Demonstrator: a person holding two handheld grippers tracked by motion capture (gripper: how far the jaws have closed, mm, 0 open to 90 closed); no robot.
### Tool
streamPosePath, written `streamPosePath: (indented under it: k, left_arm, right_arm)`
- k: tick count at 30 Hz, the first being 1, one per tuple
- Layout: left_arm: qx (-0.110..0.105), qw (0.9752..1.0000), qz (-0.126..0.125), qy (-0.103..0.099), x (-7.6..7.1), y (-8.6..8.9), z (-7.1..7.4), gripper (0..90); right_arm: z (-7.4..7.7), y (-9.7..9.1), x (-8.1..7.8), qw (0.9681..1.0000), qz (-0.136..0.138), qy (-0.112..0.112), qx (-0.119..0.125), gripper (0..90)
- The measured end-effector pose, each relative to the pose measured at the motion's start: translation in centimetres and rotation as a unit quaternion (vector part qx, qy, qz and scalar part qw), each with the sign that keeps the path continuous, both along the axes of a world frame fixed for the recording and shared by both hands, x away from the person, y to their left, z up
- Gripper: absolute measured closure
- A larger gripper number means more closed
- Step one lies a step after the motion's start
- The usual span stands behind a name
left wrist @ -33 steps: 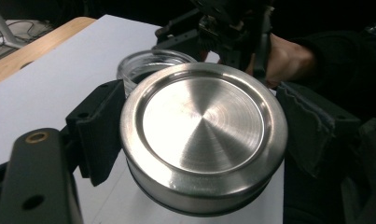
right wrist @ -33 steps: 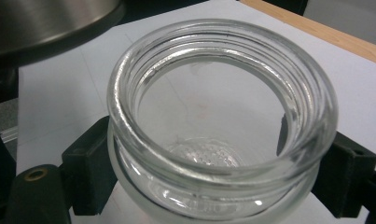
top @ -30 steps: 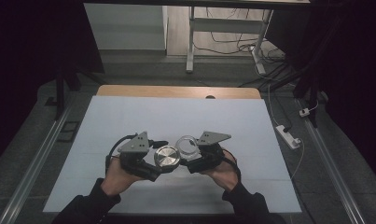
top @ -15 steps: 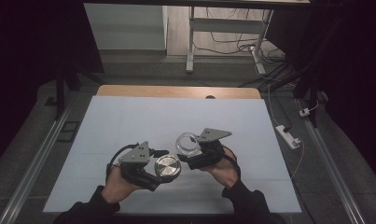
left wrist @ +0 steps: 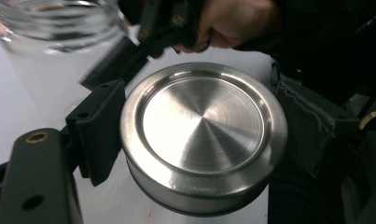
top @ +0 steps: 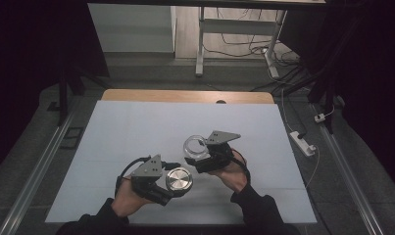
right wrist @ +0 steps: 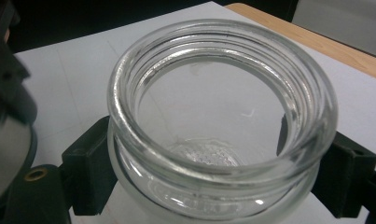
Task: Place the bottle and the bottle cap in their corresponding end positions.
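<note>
In the high view, a round metal lid (top: pixel 179 179) is seen clamped in the left gripper (top: pixel 171 183) at lower centre of the frame, above the white table cover (top: pixel 136 127). In the left gripper view the lid (left wrist: pixel 203 135) sits at mid-frame, top face up, with a black pad pressed against its rim on either side. Just up and to the right in the high view, an open clear glass jar (top: pixel 195 147) is held by the right gripper (top: pixel 199 155). In the right gripper view the jar (right wrist: pixel 221 116) is gripped below its threaded neck, mouth open and nothing seen inside. Lid and jar are near each other, apart.
</note>
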State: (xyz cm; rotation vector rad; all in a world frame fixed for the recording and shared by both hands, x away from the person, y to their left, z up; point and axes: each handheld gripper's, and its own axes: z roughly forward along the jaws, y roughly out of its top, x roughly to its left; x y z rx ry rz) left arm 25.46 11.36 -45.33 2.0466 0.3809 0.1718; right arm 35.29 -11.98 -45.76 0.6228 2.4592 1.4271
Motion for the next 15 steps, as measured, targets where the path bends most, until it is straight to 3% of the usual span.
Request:
streamPosePath:
  k: [15]
  left_arm:
    - [0.004, 1.0, -0.003, 0.001, 0.1, -0.9, -1.6, 20.4]
  right_arm:
    - [-0.4, 0.8, 1.9, 0.9999, -0.011, 0.002, -0.003, 15.1]
